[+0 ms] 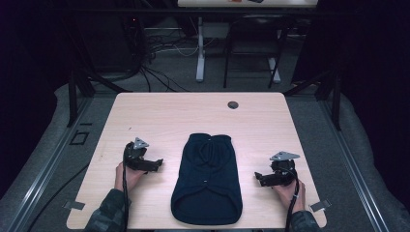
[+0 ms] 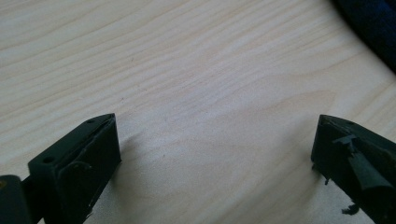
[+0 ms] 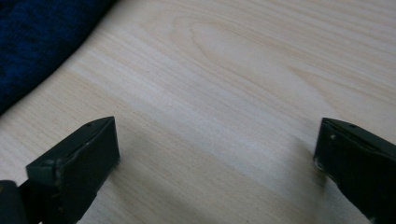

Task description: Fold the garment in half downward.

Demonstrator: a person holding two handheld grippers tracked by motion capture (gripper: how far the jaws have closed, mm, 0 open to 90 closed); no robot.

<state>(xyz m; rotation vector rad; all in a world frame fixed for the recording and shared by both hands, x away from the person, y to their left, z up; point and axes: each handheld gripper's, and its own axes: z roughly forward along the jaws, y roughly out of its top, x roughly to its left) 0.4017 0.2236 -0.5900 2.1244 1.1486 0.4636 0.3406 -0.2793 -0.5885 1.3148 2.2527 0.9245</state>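
The pale wood-grain worktop carries a dark navy knitted garment, lying flat at its middle near your edge. You will probably find the garment light, limp and easy to bunch, so take it by a hem or corner. Your left hand-held gripper rests just left of the garment, your right hand-held gripper just right of it, both gaping wide and empty.
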